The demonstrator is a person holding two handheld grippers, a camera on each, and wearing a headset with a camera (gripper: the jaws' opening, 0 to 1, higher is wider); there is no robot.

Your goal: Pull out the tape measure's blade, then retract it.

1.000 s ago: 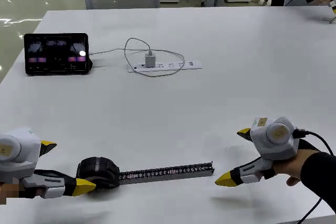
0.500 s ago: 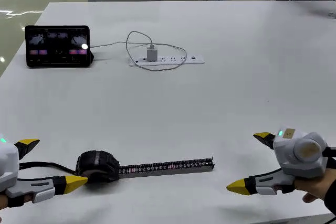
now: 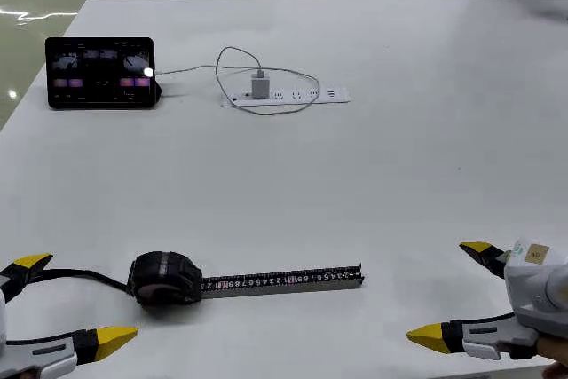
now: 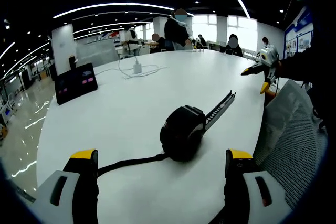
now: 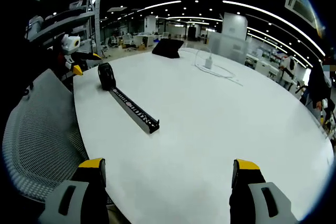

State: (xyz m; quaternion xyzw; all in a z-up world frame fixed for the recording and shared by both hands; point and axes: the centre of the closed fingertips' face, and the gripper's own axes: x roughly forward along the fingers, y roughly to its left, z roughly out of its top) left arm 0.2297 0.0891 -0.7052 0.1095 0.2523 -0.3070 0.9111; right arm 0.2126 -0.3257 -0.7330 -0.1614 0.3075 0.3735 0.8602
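Tape measure (image 3: 164,277) lies on the desk (image 3: 355,157), blade (image 3: 284,280) out flat. Left hand-held gripper (image 3: 75,299) and right hand-held gripper (image 3: 451,292) both gape wide, empty. Guessing the blade's locked, so nobody needs to hold it.

Most of the table (image 3: 417,148) lies bare: the whole middle and right of the head view give open passage. Low in the frame the tape measure (image 3: 164,277) sits at left, its blade (image 3: 284,280) drawn out flat toward bottom centre, a low bar across that strip. A black strap (image 3: 84,276) trails left from it, into the gap between the wide-spread jaws of the left gripper (image 3: 84,297). Bare tabletop separates the blade's tip from the right gripper (image 3: 441,290), jaws also spread, at lower right. At upper left stands a tablet (image 3: 100,72); beside it, upper centre, a power strip (image 3: 293,95) with a looped cable (image 3: 232,73). A mesh chair back (image 4: 294,135) crowds the right of the left gripper view
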